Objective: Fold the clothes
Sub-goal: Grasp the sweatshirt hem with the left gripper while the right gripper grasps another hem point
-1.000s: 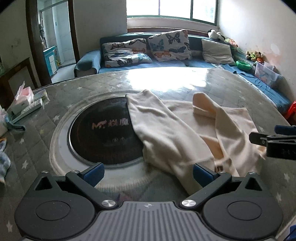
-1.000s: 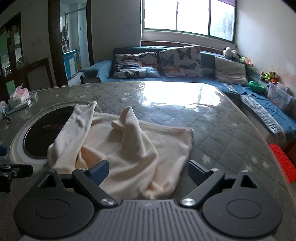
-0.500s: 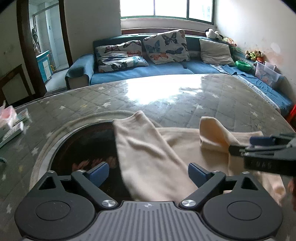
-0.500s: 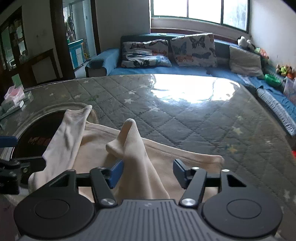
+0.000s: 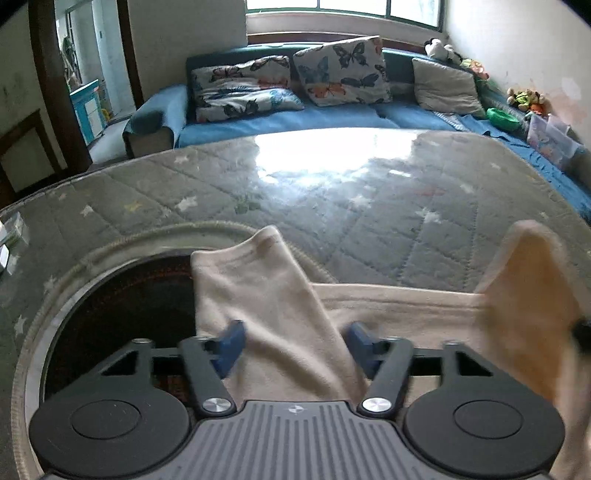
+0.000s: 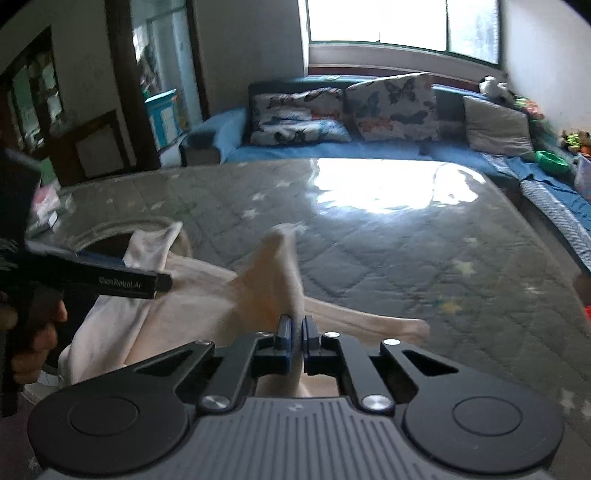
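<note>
A cream garment (image 5: 280, 314) lies spread on a grey quilted table cover (image 5: 332, 199) printed with stars, its left part draped over the rim of a dark round inset (image 5: 122, 302) in the tabletop. The left gripper (image 5: 293, 345) straddles one sleeve of the garment, its blue-padded fingers (image 5: 231, 345) standing apart on either side of the cloth; whether the pads touch the fabric is hard to tell through the motion blur. The sleeve runs forward from between those fingers, its cuff lying just ahead of them on the edge of the inset. To the right of the left gripper, a second fold of the garment rises in a peak.

The right gripper (image 6: 294, 332) is clamped on that raised fold, its blue pads pressed together with the cream cloth pinched between them and standing up just ahead of the tips. To its left, the left gripper (image 6: 122, 282) appears from the side, held in a person's hand (image 6: 29, 339), above the draped sleeve. Beyond both grippers, a blue sofa (image 6: 332, 147) with butterfly-print cushions (image 6: 391, 107) stands under a bright window (image 6: 399, 26).
</note>
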A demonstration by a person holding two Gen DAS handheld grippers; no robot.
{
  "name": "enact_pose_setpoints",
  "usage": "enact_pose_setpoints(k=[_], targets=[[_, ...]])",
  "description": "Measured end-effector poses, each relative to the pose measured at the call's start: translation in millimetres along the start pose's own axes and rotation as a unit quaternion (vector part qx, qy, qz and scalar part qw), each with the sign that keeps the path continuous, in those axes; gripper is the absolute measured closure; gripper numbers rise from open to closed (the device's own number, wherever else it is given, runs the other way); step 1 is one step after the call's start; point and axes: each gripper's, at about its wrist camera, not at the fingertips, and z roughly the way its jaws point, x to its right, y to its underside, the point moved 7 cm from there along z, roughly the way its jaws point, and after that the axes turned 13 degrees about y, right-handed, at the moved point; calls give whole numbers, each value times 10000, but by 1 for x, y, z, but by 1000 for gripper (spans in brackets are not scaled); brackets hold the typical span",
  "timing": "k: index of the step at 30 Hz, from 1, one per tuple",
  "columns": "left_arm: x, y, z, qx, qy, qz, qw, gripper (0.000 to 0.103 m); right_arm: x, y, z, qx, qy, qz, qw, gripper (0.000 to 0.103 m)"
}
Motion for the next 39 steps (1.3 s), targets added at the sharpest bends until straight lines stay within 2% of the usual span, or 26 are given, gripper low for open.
enact_pose_setpoints(k=[1, 5, 8, 12, 16, 19, 24, 28, 33, 36, 39], targets=[[-1, 1, 1, 26, 18, -14, 10000, 52, 6, 0, -4, 53, 49, 39, 10000, 98], [-3, -1, -3, 116, 164, -20, 9998, 75, 42, 6, -31, 233, 370, 351, 9984, 98], [-6, -2, -8, 190, 195, 14, 9996, 84, 67, 21, -51, 333, 691, 531, 9956, 98], [-8, 0, -10, 218, 264, -14, 9994, 87, 102, 55, -74, 254, 1160, 996, 9879, 98], [-10, 0, -19, 302, 287, -116, 9991, 93, 124, 96, -81, -81, 1333, 1346, 9819, 98], [-17, 0, -43, 549, 239, -194, 9980, 95, 135, 112, -83, -209, 1387, 1419, 9799, 98], [-41, 9, -108, 1063, 163, -504, 9929, 95, 146, 118, -90, -118, 1418, 1499, 9784, 98], [-58, 35, -164, 1362, 70, -706, 9881, 95, 144, 122, -98, -32, 1433, 1504, 9782, 98], [-82, 87, -216, 1410, -72, -1067, 9842, 96, 142, 125, -116, 143, 1484, 1594, 9759, 98], [-99, 119, -227, 1258, -192, -1273, 9837, 96, 144, 129, -126, 183, 1517, 1600, 9752, 98], [-113, 151, -217, 811, -262, -1500, 9850, 95, 145, 141, -125, -28, 1537, 1574, 9755, 98]])
